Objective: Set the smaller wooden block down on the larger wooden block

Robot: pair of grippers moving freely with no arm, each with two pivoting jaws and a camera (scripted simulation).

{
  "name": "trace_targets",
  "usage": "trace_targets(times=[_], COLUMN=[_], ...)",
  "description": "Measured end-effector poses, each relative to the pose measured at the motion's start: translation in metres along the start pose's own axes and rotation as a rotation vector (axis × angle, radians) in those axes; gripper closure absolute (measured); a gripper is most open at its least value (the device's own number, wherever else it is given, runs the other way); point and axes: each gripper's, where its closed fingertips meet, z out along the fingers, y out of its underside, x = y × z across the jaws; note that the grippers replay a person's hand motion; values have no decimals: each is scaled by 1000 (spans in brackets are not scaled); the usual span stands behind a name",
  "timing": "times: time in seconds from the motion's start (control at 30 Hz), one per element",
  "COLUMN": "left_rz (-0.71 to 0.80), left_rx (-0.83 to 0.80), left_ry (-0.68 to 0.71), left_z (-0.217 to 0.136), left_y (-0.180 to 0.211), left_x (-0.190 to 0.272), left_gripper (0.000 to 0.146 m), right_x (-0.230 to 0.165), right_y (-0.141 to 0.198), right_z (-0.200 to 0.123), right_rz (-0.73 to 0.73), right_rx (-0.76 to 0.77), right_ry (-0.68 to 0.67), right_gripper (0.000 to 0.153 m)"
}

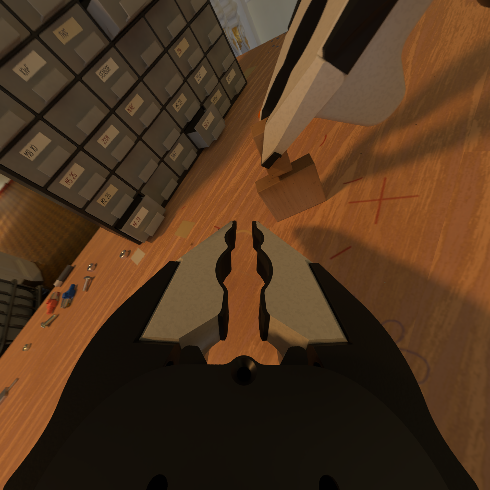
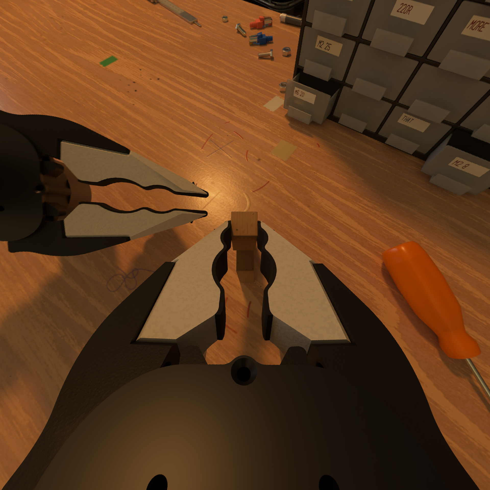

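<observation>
Pinched at the very tips of the right gripper (image 2: 244,225), small wooden block (image 2: 244,224) poised just above the larger wooden block (image 1: 291,195), light, rigid, smooth-sided, best squeezed across flat faces; left gripper (image 1: 244,225) nearby, narrowly parted, empty.

Left tool (image 1: 244,225) agape, right tool (image 2: 244,225) clamped

Warm, dim amber light. Bright glare patch on the bench (image 2: 228,185) ahead of the right gripper (image 2: 244,225). Long soft shadows streak the wood in the left wrist view. Both pictures sharp; wide-angle bending skews the drawers (image 1: 106,106) at the edges.
</observation>
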Motion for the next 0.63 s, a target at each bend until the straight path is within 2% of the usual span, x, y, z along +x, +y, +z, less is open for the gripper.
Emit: trace_targets(times=[0.13, 0.23, 0.33, 0.53, 0.63], left_rz=[-55, -73, -65, -22, -29], left_rx=[-11, 3, 31, 17, 17], left_ry=[29, 40, 42, 40, 42], left_z=[2, 1, 0, 2, 2], left_y=[1, 0, -4, -3, -3], left_x=[-2, -3, -2, 2, 2], left_gripper=[135, 136, 138, 138, 137], right_x=[-1, 1, 4, -1, -2], right_y=[-2, -6, -6, 0, -2], right_z=[0, 3, 5, 4, -3], right_rz=[-4, -41, -78, -113, -101], right_rx=[5, 0, -4, -26, -17], right_ry=[-3, 47, 87, 39, 25], right_gripper=[130, 123, 124, 119, 110])
